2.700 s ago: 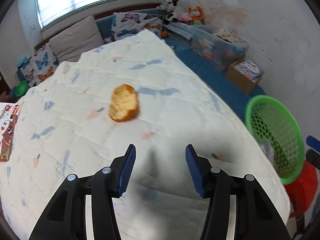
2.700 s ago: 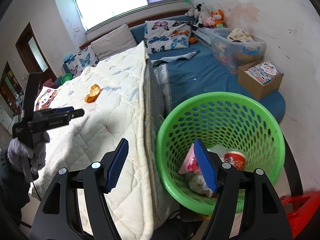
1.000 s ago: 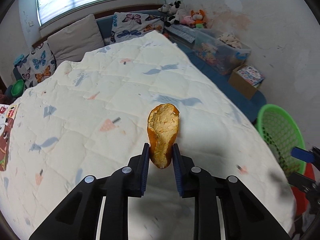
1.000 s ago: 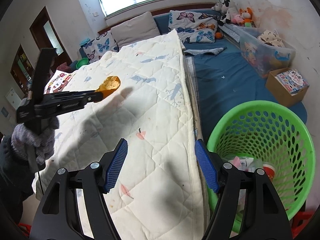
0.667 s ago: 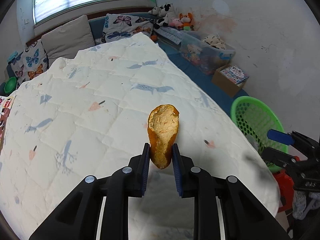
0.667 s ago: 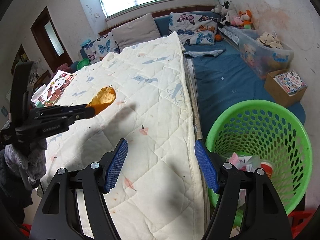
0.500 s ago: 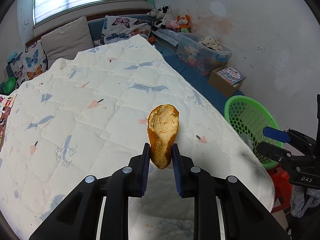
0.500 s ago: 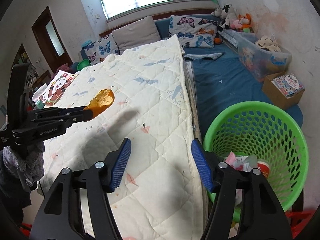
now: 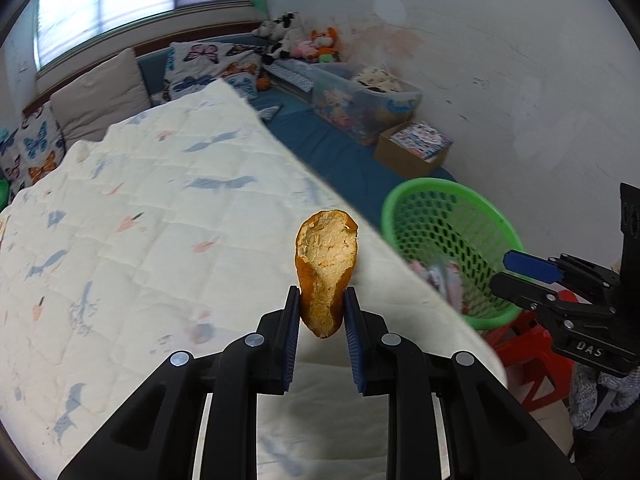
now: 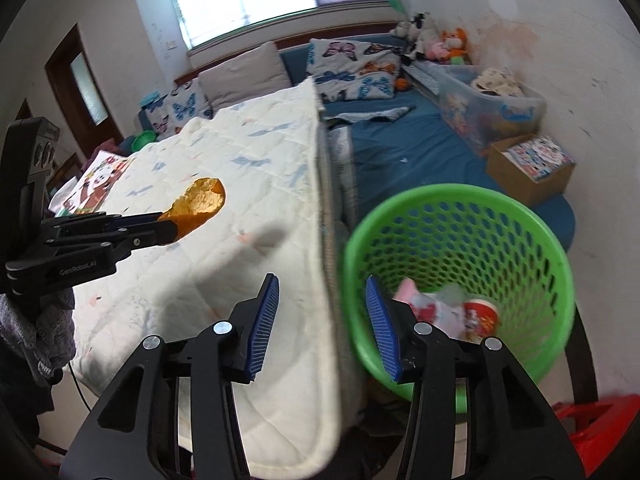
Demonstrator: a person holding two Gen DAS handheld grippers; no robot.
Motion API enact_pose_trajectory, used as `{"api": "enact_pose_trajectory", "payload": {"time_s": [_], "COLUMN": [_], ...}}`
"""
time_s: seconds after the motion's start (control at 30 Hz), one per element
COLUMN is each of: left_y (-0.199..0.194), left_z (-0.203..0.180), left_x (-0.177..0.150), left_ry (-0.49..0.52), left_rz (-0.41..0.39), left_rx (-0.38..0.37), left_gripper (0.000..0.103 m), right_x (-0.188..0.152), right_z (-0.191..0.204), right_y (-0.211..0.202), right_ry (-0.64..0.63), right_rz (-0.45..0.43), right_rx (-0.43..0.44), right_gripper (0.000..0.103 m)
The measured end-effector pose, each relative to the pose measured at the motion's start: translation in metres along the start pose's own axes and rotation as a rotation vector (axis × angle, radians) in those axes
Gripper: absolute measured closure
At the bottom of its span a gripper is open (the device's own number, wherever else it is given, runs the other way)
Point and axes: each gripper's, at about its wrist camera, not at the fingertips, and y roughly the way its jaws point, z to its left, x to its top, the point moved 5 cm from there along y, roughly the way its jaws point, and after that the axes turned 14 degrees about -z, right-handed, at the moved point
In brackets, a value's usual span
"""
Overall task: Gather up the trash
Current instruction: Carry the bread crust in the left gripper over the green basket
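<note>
The left claw (image 9: 322, 312) is squeezed tight on a piece of orange peel (image 9: 326, 268), and the peel sticks up from between its blue pads (image 9: 293, 336). The peel is up in the air above the white quilt (image 9: 140, 240), near the quilt's right edge. The inside of the peel looks pale and bumpy. From the right wrist view, the left claw (image 10: 172, 226) reaches in from the left side with the peel (image 10: 198, 204) at its tip, and its shadow falls on the quilt (image 10: 248, 208). To the right of the quilt sits a green basket (image 9: 452, 204) with lots of little holes. It holds some trash (image 10: 448, 308), with a red and white cup among it. The right claw (image 10: 322, 322) is wide open and holds nothing. It hangs over the edge of the quilt, just beside the basket (image 10: 460, 200). A red stool (image 9: 520, 352) stands under the basket.
</note>
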Motion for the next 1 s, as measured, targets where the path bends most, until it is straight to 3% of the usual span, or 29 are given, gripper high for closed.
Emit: {"api": "enact_pose_trajectory", "payload": {"time_s": [0.47, 0.8, 0.93, 1.0], "left_y": [0.044, 0.084, 0.094, 0.097], "left_z": [-0.095, -0.128, -0.137, -0.138], "left_x": [0.016, 0.012, 0.01, 0.01], "left_ry": [0.091, 0.12, 0.115, 0.105], "left_rz": [0.047, 0.121, 0.145, 0.147], "left_rx": [-0.124, -0.138, -0.143, -0.142], "left_gripper": [0.081, 0.081, 0.078, 0.071], "right_x": [-0.007, -0.024, -0.025, -0.025], "right_z": [-0.083, -0.112, -0.115, -0.116], "right_y": [-0.029, -0.034, -0.037, -0.038], "right_ry": [0.093, 0.152, 0.161, 0.162], "right_rz": [-0.02, 0.0, -0.001, -0.002], "right_rx": [-0.137, -0.171, -0.173, -0.172], "right_gripper": [0.06, 0.06, 0.06, 0.06]}}
